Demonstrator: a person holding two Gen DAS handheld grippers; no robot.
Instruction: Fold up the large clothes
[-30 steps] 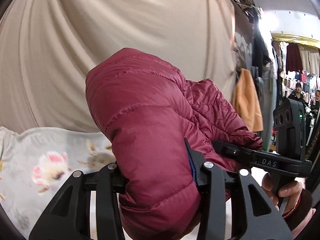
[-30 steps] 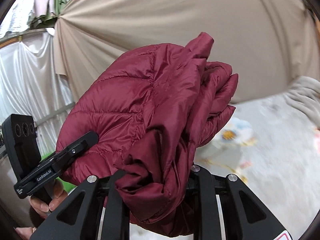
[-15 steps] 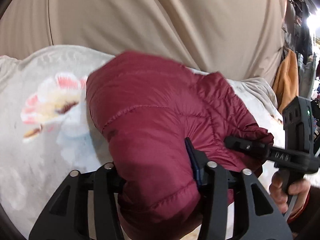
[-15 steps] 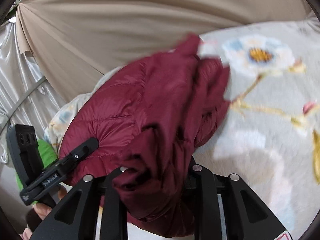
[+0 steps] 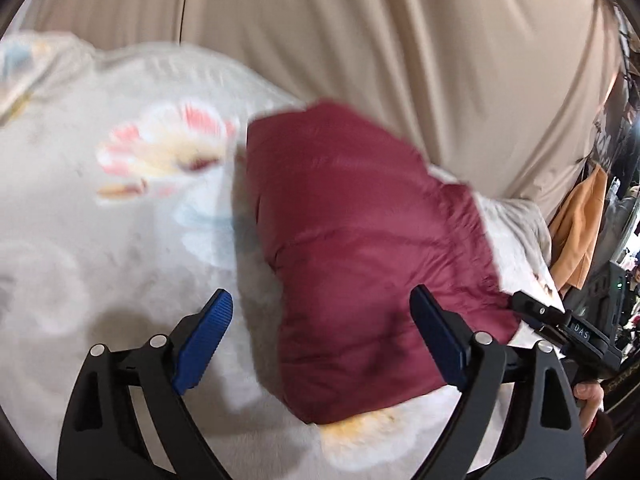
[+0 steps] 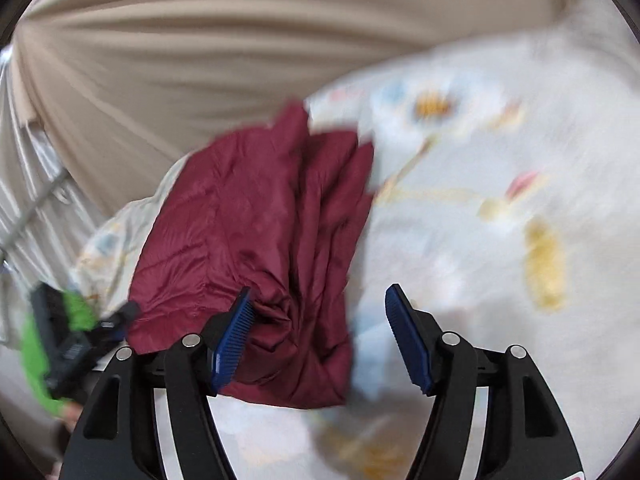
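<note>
Folded maroon quilted puffer jacket [image 5: 360, 248] lies as a compact bundle on the pale flower-printed blanket [image 5: 100, 240], close to the blanket's far edge where the beige draped curtain [image 5: 360, 40] hangs. In the right wrist view the jacket [image 6: 256, 248] shows its stacked, creased layers along its right side and a smoother quilted panel on its left.

The left gripper [image 5: 322, 332] is spread wide and grips nothing; its blue ribbed pads flank the bundle's near end, the right pad over the fabric, the left pad over bare blanket. The right gripper [image 6: 320, 334] is likewise released, jaws apart, its left pad at the jacket's near crumpled corner and its right pad over the blanket.

Bare blanket spreads broadly to the left of the bundle in the left wrist view and to its right in the right wrist view. At the far right of the left view hang an orange garment [image 5: 580, 232] and other clothes. Both views are motion-blurred.
</note>
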